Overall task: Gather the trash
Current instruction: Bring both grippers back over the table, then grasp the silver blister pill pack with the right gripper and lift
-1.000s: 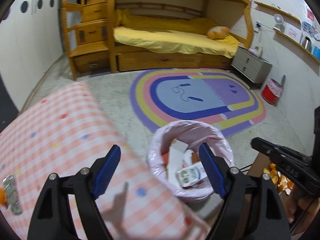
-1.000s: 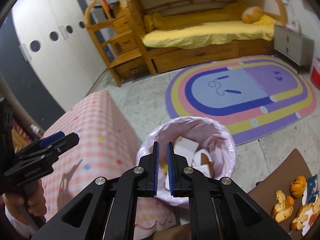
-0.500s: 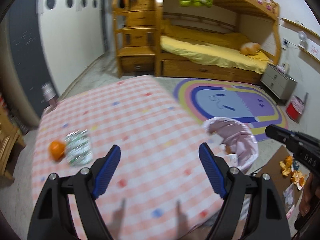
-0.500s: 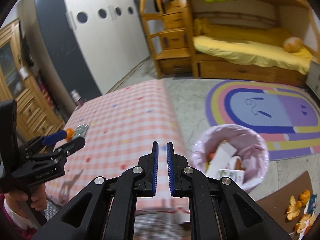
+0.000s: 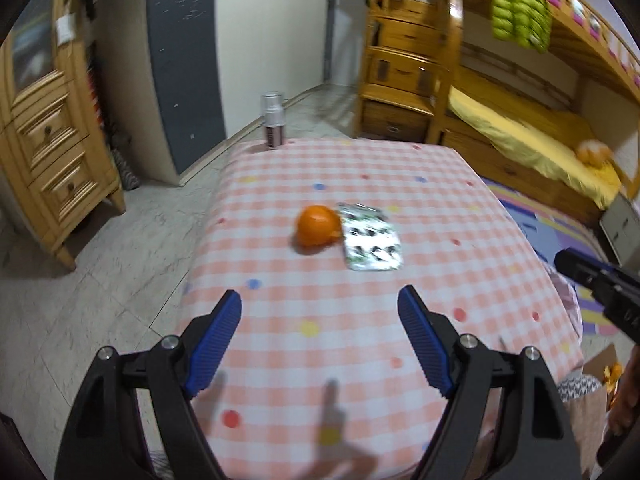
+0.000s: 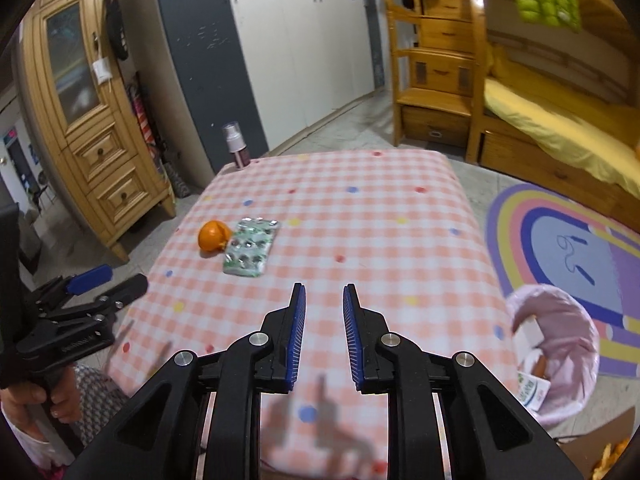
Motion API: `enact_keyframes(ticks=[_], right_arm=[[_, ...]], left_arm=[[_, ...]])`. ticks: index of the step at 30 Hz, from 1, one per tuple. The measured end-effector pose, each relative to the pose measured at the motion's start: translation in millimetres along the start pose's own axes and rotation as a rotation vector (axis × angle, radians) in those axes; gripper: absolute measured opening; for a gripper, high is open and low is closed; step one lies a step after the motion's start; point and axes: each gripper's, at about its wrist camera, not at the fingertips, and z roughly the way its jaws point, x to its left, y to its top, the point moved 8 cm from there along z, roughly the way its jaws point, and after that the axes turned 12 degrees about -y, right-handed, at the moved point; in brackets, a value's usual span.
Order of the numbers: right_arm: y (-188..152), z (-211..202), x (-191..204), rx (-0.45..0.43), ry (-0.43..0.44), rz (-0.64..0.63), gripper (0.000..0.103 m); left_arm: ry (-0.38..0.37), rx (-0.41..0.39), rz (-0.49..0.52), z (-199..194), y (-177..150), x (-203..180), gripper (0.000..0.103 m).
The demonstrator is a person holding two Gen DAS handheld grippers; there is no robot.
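Facing the orange peel (image 5: 317, 226) touching the blister pack (image 5: 371, 238), left gripper (image 5: 320, 338) gapes wide and empty to grab; right gripper (image 6: 324, 334), opening, holds nothing

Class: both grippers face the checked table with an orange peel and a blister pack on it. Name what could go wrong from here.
The orange peel touches the blister pack, so a grab may knock the other away. The flat pack could slip from the pads. The spray bottle at the table's far corner could be mistaken for trash.
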Motion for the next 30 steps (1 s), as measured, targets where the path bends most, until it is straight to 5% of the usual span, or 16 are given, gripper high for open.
enact_keyframes(ticks=[3, 7, 15, 19, 26, 28, 30], right_arm=[[5.4, 13.4, 19.1, 0.009, 0.011, -0.025, 0.026], [8.3, 33.0, 39.5, 0.035, 0.021, -0.059, 0.047], [13.1, 86.8, 83.4, 0.109, 0.035, -0.109, 0.064], [20.9, 106.3, 106.3, 0.120, 0.036, -0.121, 0.084], [17.7, 138.8, 121.0, 0.179, -0.058, -0.166, 0.081], [11.8, 140.1, 118.5, 0.192, -0.056, -0.164, 0.063], [9.1, 135.4, 113.6, 0.178, -0.068, -0.182, 0.057]], left_arm=[[0.022, -0.007, -0.005, 0.0, 4.8, 21.0, 0.078], [0.039, -0.005, -0.032, 7.8, 10.1, 42.2, 0.078], [0.087, 0.014, -0.045, 32.2, 20.9, 74.4, 0.079], [0.119, 0.013, -0.064, 37.2, 27.2, 91.5, 0.084], [0.130, 0.009, -0.110, 38.0, 24.3, 111.3, 0.086], [0.124, 0.012, -0.106, 38.8, 21.6, 110.7, 0.086], [0.116, 0.018, -0.101, 40.1, 19.4, 108.5, 0.086]])
